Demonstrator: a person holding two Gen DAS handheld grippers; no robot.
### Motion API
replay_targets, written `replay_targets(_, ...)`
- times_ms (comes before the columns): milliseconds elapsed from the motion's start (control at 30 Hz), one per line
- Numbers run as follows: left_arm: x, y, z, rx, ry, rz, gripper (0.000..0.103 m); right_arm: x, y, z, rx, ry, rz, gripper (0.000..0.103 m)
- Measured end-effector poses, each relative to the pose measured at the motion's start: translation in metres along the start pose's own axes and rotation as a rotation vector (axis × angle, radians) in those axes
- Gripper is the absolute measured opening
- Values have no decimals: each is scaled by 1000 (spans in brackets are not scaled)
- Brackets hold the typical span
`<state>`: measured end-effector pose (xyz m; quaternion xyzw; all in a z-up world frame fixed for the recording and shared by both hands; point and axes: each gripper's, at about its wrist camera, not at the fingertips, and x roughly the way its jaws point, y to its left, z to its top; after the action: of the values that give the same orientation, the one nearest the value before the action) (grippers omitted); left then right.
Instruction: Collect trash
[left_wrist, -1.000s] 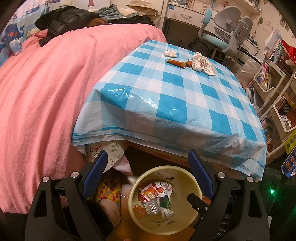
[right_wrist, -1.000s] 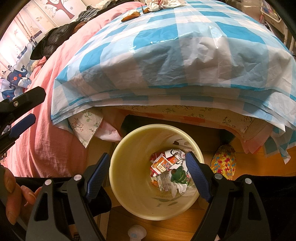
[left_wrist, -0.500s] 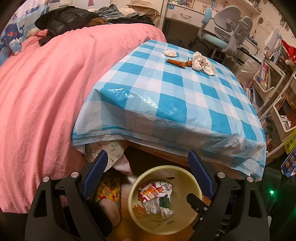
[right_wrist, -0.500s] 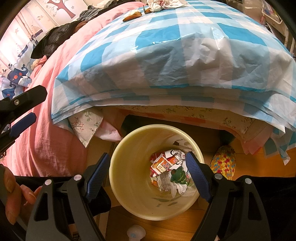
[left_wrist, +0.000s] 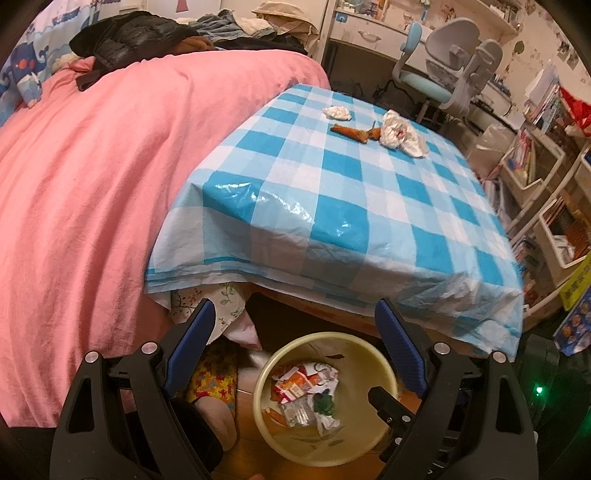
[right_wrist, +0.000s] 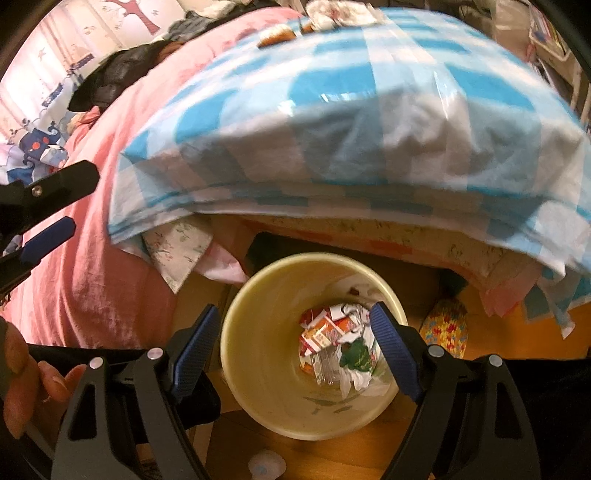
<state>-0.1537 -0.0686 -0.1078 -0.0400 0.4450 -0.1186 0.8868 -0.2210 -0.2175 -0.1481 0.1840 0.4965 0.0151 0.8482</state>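
Both claws, left gripper (left_wrist: 295, 345) and right gripper (right_wrist: 297, 343), gape empty. We log wrappers in round yellow plastic bin (right_wrist: 258, 369); crumpled white tissues (left_wrist: 400, 134) remain on checked tablecloth (left_wrist: 332, 206).

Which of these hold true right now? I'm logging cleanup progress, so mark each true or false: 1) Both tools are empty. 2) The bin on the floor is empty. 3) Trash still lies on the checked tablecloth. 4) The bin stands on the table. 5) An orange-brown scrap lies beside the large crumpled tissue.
1) True: the left tool and the right tool are open and hold nothing.
2) False: the yellow bin holds wrappers and crumpled paper.
3) True: a small tissue and a large crumpled tissue lie on the tablecloth.
4) False: it stands on the wooden floor, below the table's near edge.
5) True: the orange-brown scrap lies just left of it.
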Motion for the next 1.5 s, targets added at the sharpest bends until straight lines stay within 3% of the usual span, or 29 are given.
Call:
replay_targets(133,-26,4,10,0,-57,-42,85,-25,16,7,-66,-94,15,80)
replay_targets(300,-39,9,37,36,-113,-16,85,-48,24,34,-142,-162,43,80)
replay_targets(533,-19,5,101,153,-159,34,85,-41,37,123,-295,-204,27,80)
replay_targets(633,4,12,134,145,-152,64,85,-27,47,158,-363,-230,26,80)
replay_targets(867,44,35,185,36,-131,43,85,29,55,213,-393,-223,43,80)
replay_targets(1133,90,22,230,103,-110,46,85,56,58,260,-436,-224,66,80)
replay_targets(1500,153,-3,280,198,-69,28,85,100,55,301,-496,-125,96,68)
